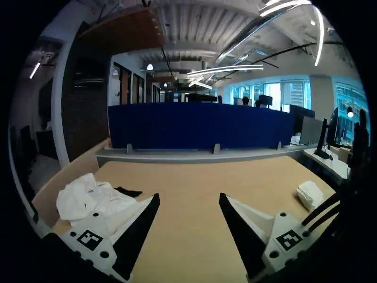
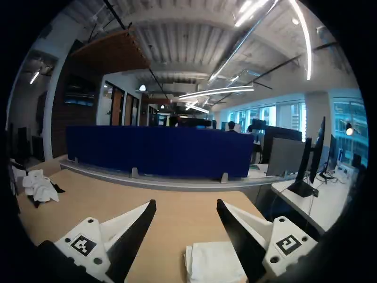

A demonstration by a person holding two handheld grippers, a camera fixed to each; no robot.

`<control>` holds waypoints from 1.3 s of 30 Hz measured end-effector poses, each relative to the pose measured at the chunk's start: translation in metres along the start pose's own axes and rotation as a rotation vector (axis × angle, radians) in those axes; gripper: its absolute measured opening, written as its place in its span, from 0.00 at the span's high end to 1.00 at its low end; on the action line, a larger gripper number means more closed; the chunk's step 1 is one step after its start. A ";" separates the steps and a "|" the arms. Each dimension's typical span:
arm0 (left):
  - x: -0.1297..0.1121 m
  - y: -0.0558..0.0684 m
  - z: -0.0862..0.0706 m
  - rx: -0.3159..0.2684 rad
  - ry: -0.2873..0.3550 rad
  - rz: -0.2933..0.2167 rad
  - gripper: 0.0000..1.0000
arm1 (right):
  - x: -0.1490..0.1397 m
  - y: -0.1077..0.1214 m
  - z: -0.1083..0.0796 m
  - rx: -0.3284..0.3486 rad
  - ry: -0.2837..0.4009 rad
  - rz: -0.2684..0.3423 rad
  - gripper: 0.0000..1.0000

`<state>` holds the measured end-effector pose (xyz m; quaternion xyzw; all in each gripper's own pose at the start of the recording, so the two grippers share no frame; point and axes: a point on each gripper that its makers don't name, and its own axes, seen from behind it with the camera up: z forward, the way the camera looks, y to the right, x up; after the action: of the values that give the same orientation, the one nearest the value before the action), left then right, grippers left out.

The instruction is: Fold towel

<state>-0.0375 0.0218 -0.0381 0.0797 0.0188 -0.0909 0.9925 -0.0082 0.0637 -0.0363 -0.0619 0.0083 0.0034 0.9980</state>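
White cloth lies in two places on the wooden table (image 1: 198, 174). A folded towel (image 2: 212, 262) sits flat just below and between the tips of the right gripper (image 2: 186, 202), nearer its right finger. A crumpled towel (image 1: 89, 195) is heaped just outside the left finger of the left gripper (image 1: 189, 195), partly behind that finger.

Both grippers are spread wide and hold nothing; bare tabletop shows between each pair of fingers.

By my reading, one towel is finished and set aside, while the crumpled one has not been started. It needs spreading flat before any fold.

The folded towel is a neat stack with its near end cut off from sight, so I cannot tell its long axis for sure; its visible edges run roughly square to the right fingers. The heap has no clear axis or heading, only loose lobes bunched together.
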 end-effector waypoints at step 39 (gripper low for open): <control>-0.026 -0.020 0.044 0.031 0.205 0.051 0.07 | -0.006 -0.062 0.007 0.017 0.007 0.033 0.00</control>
<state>-0.0657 -0.0006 0.0037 0.1045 0.1167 -0.0575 0.9860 -0.0135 0.0031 -0.0215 -0.0535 0.0128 0.0198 0.9983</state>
